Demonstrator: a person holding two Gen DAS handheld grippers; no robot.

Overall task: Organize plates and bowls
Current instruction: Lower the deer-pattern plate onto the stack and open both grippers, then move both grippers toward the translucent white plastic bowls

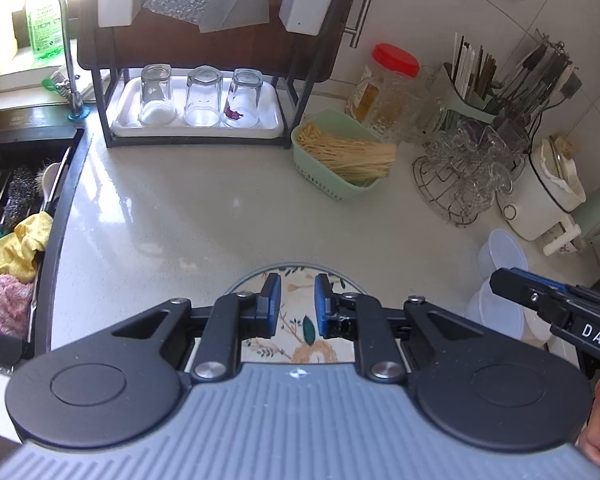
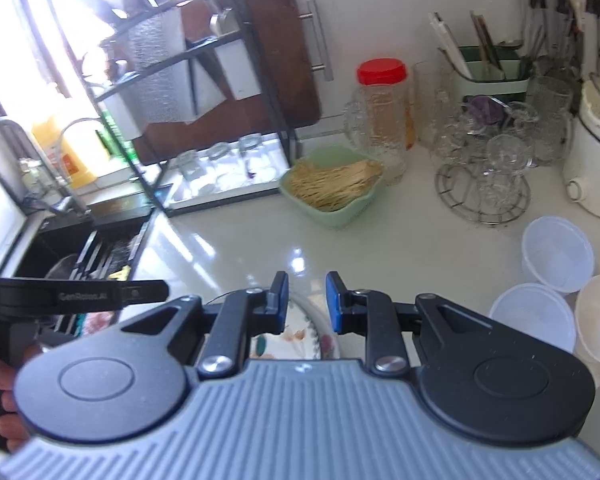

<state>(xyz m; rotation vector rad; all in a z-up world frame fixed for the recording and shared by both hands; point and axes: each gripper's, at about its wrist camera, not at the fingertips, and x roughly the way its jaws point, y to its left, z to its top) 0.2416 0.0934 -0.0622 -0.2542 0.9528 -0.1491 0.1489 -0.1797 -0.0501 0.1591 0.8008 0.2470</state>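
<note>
While one round floral-patterned plate (image 1: 300,320) lies flat near the pale counter's (image 1: 180,220) front edge, three translucent plastic bowls (image 2: 558,254) cluster toward its right edge; left gripper (image 1: 297,305) and right gripper (image 2: 307,304) hover released, empty.

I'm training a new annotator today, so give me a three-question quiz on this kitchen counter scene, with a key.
1. True or false: the left tool is clamped on the floral plate.
2. How many upturned glasses stand on the white tray under the rack?
3. Multiple choice: the green basket holds A) sponges B) dry noodles C) spoons.

Key:
1. False; its jaws are open above the plate.
2. Three.
3. B.

Bonus fact: three plastic bowls sit to the right of the open right tool.
</note>
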